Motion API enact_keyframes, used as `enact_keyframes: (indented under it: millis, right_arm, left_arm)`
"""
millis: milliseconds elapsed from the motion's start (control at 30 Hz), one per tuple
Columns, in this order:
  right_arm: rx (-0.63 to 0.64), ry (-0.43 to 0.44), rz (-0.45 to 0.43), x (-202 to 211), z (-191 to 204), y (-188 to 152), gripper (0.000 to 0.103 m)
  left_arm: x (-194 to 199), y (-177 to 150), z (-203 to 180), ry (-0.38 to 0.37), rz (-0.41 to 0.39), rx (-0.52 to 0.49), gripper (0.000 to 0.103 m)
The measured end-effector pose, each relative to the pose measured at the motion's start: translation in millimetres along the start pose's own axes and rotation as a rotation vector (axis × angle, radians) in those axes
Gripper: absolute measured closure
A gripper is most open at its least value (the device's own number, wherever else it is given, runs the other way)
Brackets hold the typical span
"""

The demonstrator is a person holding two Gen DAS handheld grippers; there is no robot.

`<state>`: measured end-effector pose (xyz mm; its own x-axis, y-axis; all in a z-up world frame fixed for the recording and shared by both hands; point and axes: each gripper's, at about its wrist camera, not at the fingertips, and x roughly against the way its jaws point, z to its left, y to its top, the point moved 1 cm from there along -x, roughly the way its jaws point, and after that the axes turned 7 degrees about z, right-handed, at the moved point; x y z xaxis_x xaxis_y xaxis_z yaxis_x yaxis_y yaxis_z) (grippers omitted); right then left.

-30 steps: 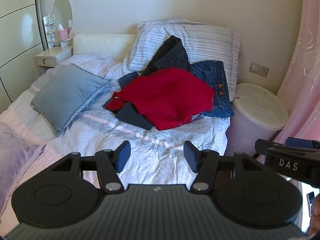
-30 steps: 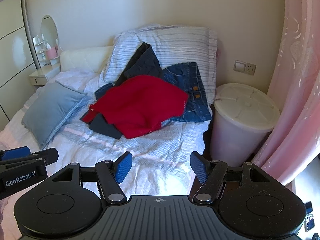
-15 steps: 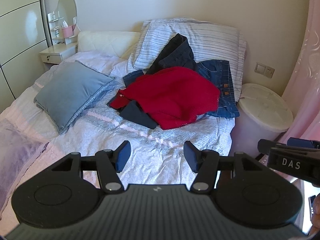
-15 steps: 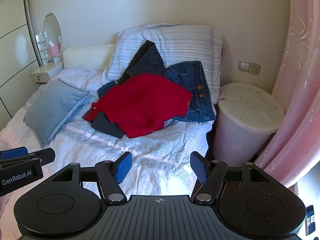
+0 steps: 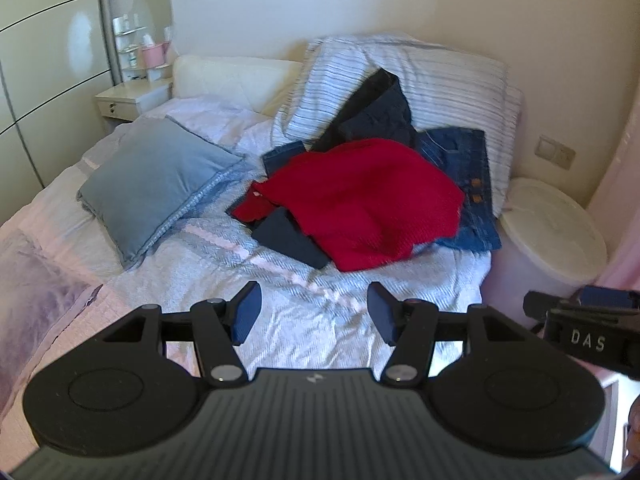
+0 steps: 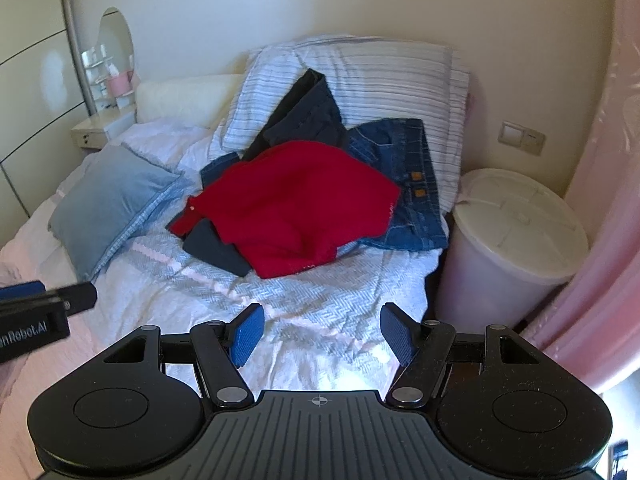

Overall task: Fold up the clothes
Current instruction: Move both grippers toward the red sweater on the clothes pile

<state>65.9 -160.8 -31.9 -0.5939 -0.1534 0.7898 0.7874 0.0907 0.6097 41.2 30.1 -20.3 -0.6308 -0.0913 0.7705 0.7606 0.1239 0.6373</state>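
Observation:
A heap of clothes lies on the bed against a striped pillow. A red sweater (image 5: 360, 204) (image 6: 296, 204) is on top, over blue jeans (image 5: 464, 184) (image 6: 404, 184) and a dark garment (image 5: 380, 116) (image 6: 308, 116); another dark piece (image 5: 288, 240) (image 6: 216, 248) sticks out below the sweater. My left gripper (image 5: 314, 314) is open and empty, above the bedspread short of the heap. My right gripper (image 6: 322, 334) is open and empty, also short of the heap. Each gripper shows at the edge of the other's view.
A grey-blue cushion (image 5: 148, 184) (image 6: 108, 196) lies left of the heap. A white lidded bin (image 5: 552, 232) (image 6: 512, 232) stands right of the bed, by a pink curtain (image 6: 600, 200). A nightstand (image 5: 128, 98) and wardrobe are far left.
Both grippers have moved forward toward the bed; the heap of clothes looks larger and nearer. Both stay open and empty.

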Motion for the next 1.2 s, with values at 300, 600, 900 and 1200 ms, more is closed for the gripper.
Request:
enact_keyframes:
  millis: [300, 600, 900, 1200]
  right_arm:
    - [0.048, 0.051, 0.014, -38, -11, 39, 0.035]
    - [0.054, 0.062, 0.039, -71, -31, 64, 0.035]
    - [0.034, 0.041, 0.086, -104, -57, 82, 0.035]
    - [0.040, 0.045, 0.114, -133, -72, 109, 0.035]
  left_arm:
    - [-29, 28, -6, 0.055, 0.020, 0.042, 0.048]
    - [-62, 56, -27, 0.055, 0.033, 0.043, 0.048]
    - [-102, 79, -50, 0.040, 0.080, 0.029, 0.048]
    - [-134, 105, -67, 0.041, 0.114, 0.026, 0.048]
